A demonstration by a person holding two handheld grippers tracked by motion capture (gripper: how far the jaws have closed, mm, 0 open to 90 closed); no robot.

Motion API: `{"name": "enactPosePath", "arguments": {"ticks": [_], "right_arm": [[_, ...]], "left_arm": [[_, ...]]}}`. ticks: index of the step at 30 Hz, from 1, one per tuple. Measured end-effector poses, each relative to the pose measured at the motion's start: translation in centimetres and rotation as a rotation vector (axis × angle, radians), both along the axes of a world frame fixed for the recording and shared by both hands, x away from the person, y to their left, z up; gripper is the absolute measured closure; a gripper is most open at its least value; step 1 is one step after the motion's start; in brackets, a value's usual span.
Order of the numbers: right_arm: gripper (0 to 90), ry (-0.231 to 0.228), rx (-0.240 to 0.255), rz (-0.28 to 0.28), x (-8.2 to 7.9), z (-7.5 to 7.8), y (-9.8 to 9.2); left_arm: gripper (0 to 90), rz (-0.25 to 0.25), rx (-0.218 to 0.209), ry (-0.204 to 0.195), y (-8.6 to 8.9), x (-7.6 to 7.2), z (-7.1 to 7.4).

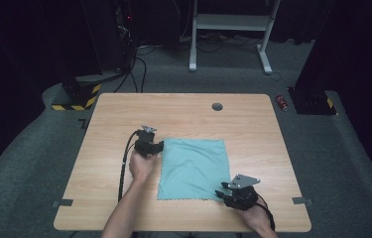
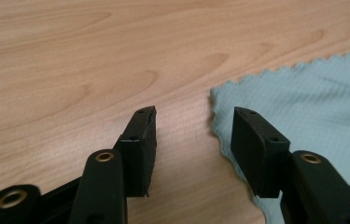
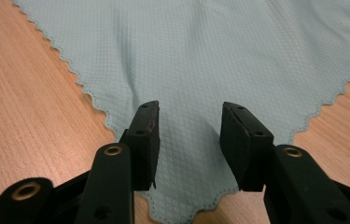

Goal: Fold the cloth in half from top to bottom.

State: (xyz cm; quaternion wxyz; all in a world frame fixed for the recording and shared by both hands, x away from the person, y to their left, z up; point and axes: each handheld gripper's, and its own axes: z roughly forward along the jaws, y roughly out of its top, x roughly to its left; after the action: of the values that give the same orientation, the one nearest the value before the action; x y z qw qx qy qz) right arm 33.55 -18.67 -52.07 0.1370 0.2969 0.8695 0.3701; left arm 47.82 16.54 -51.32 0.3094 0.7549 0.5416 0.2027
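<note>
A light teal cloth (image 1: 193, 167) with a scalloped edge lies flat in the middle of the wooden table (image 1: 124, 114). My left gripper (image 1: 159, 146) sits at the cloth's far left corner, open; in the left gripper view its jaws straddle that corner (image 2: 219, 100), and nothing is pinched between them (image 2: 194, 122). My right gripper (image 1: 221, 191) rests at the near right corner, also open. In the right gripper view the cloth (image 3: 200, 56) spreads out beyond the jaws and its corner lies under the gap (image 3: 190, 116).
A small grey round grommet (image 1: 217, 106) is set in the table near the far edge. Grey tape tabs (image 1: 63, 203) mark the near corners. Beyond the table are a white desk frame (image 1: 230, 25), cables and a black-and-yellow striped base (image 1: 77, 99) on grey carpet.
</note>
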Motion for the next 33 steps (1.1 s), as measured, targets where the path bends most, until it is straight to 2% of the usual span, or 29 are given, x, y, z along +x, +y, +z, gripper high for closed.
{"name": "enactPosePath", "arguments": {"ticks": [2,3,5,7,11,12,13,15,21,25,30,31,33], "right_arm": [[57.3,0.007,0.01,-0.005,0.1,0.0,-0.1],[57.4,0.009,0.014,-0.008,0.2,0.0,-0.1],[58.5,0.01,0.025,-0.001,0.3,0.2,0.3],[60.0,0.005,0.038,0.023,0.3,0.4,1.6],[60.4,0.001,0.059,0.044,0.5,0.4,2.9],[61.3,-0.009,0.064,0.048,0.6,0.4,3.7],[61.3,-0.009,0.064,0.048,0.6,0.4,3.7],[61.8,0.001,0.067,0.051,0.6,0.4,4.4],[65.3,-0.001,0.012,0.111,0.0,-0.2,6.7],[68.6,-0.008,0.006,0.155,-0.8,-0.2,6.7],[61.6,0.01,-0.019,0.183,-0.9,0.1,7.0],[60.6,0.005,-0.008,0.183,-0.9,0.2,7.1],[59.2,-0.009,0.019,0.181,-0.8,0.3,7.4]], "left_arm": [[50.0,-0.038,0.013,-0.019,-0.5,-0.7,0.4],[50.1,-0.054,0.004,-0.03,-0.6,-0.9,0.5],[50.2,-0.081,-0.009,-0.024,-1.0,-1.2,0.6],[49.8,-0.09,-0.013,-0.021,-1.2,-1.2,0.6],[48.9,-0.1,-0.029,-0.019,-1.5,-1.2,0.3],[48.1,-0.11,-0.016,-0.016,-1.9,-1.4,0.1],[47.8,-0.11,-0.016,-0.016,-1.9,-1.4,0.1],[47.7,-0.122,0.015,-0.013,-2.1,-1.6,0.0],[46.9,-0.119,0.021,-0.016,-1.9,-1.6,-0.3],[45.3,-0.114,0.02,-0.02,-1.8,-1.6,-0.4],[45.1,-0.111,0.024,-0.011,-1.6,-1.5,-0.2],[45.2,-0.11,0.027,-0.013,-1.5,-1.5,-0.1],[45.2,-0.097,0.003,-0.017,-1.1,-1.4,0.1]]}}
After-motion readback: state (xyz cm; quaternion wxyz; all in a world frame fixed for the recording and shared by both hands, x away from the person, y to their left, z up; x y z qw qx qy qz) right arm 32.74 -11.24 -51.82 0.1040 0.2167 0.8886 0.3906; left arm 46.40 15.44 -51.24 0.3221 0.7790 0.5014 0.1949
